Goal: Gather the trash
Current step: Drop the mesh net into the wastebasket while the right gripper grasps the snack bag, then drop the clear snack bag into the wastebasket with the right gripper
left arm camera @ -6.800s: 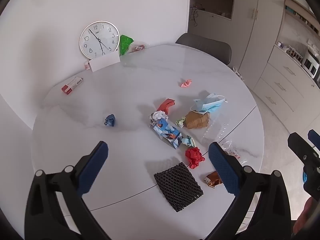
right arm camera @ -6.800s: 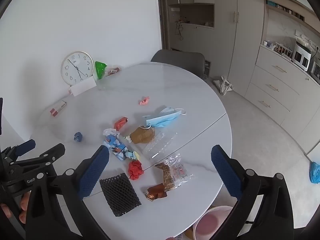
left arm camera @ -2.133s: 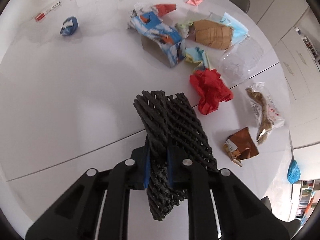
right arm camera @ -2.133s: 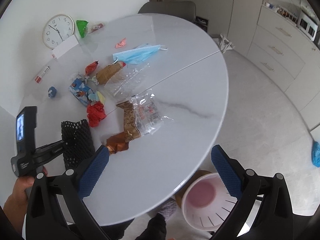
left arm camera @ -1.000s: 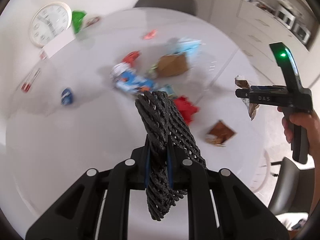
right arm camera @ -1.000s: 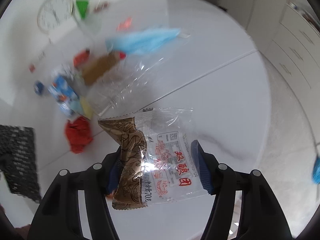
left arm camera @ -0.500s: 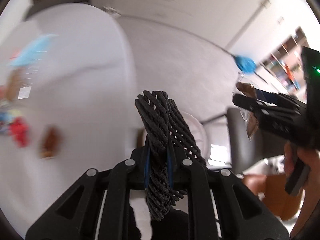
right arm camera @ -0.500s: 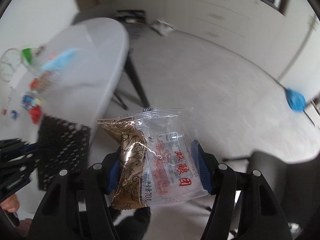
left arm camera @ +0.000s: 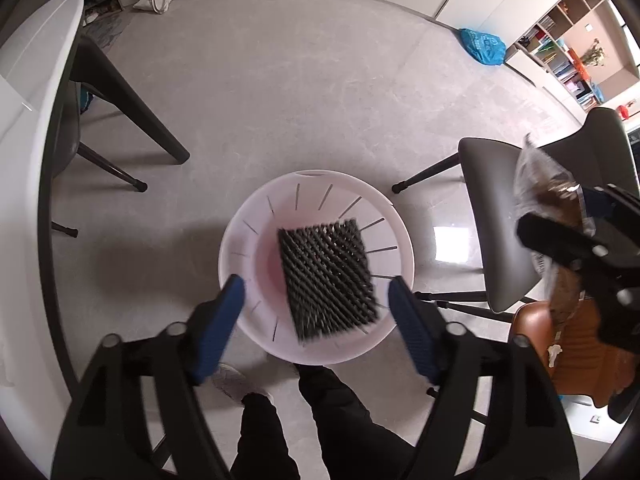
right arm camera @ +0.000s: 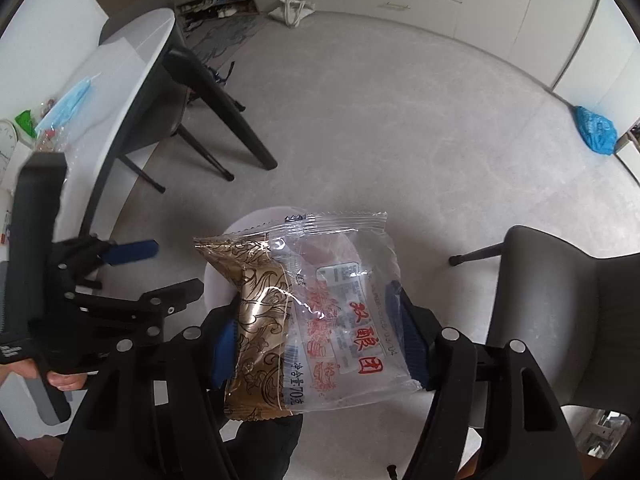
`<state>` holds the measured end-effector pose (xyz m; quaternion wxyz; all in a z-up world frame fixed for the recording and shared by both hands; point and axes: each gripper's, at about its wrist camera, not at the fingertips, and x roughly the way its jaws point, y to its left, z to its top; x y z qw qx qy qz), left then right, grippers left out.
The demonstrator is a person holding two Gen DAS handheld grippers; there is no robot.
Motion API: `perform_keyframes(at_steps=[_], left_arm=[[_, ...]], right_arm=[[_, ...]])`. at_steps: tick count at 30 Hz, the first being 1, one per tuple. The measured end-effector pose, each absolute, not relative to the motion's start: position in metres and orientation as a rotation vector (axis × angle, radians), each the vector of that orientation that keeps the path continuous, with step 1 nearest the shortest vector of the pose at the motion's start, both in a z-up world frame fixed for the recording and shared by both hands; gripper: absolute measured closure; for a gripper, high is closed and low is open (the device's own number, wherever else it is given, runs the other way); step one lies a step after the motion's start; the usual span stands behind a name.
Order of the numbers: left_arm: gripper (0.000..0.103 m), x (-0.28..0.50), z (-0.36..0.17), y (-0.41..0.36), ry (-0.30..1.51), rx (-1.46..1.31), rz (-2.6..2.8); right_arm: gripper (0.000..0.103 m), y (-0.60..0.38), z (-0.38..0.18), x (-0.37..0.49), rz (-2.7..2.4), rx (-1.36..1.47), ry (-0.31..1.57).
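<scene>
My left gripper [left arm camera: 316, 326] points down over a white bin [left arm camera: 240, 236] on the floor. Its jaws are opening and stand wide, with nothing pressed between them. A black foam mesh [left arm camera: 326, 276] hangs free just below the fingertips, inside the bin's rim and slightly blurred. My right gripper [right arm camera: 316, 340] holds a clear and gold snack wrapper [right arm camera: 312, 312] above the same bin [right arm camera: 256, 220]. Its jaws are opening, but both pads still touch the wrapper's sides. The left wrist view shows the right gripper [left arm camera: 580, 240] and the wrapper [left arm camera: 536, 176] at the right. The left gripper [right arm camera: 160, 272] shows at the left of the right wrist view.
The white table's edge [left arm camera: 24, 80] and its dark legs [left arm camera: 132, 120] stand to the left, with a blue mask [right arm camera: 72, 96] on top. A grey chair [left arm camera: 520, 200] stands right of the bin. The person's dark legs [left arm camera: 320, 420] are below. A blue bag [left arm camera: 482, 46] lies on the floor.
Both grippers swung from the table to above the bin. The left jaws opened and the black mesh dropped out of them. The right gripper still carries the wrapper.
</scene>
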<state>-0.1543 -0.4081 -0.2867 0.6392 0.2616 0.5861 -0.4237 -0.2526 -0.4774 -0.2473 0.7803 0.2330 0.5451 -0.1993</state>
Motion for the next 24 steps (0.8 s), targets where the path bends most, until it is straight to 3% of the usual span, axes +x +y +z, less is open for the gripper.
perform_keyframes(at_steps=[7, 9, 11, 14, 24], left_arm=[[0.022, -0.147, -0.258, -0.393, 1.287, 0.591, -0.926], [0.021, -0.143, -0.245, -0.386, 1.25, 0.598, -0.905], [0.018, -0.141, -0.229, -0.371, 1.21, 0.597, -0.882], [0.016, -0.136, -0.201, -0.345, 1.166, 0.563, -0.845], [0.008, -0.112, -0.108, -0.235, 1.008, 0.436, -0.704]], right_arm=[[0.03, -0.479, -0.272, -0.242, -0.363, 0.476, 1.204], [0.024, -0.474, -0.28, -0.235, -0.344, 0.479, 1.216], [0.01, -0.467, -0.286, -0.227, -0.334, 0.477, 1.236], [0.007, -0.455, -0.285, -0.217, -0.321, 0.484, 1.241], [0.003, -0.398, -0.178, -0.182, -0.331, 0.42, 1.066]])
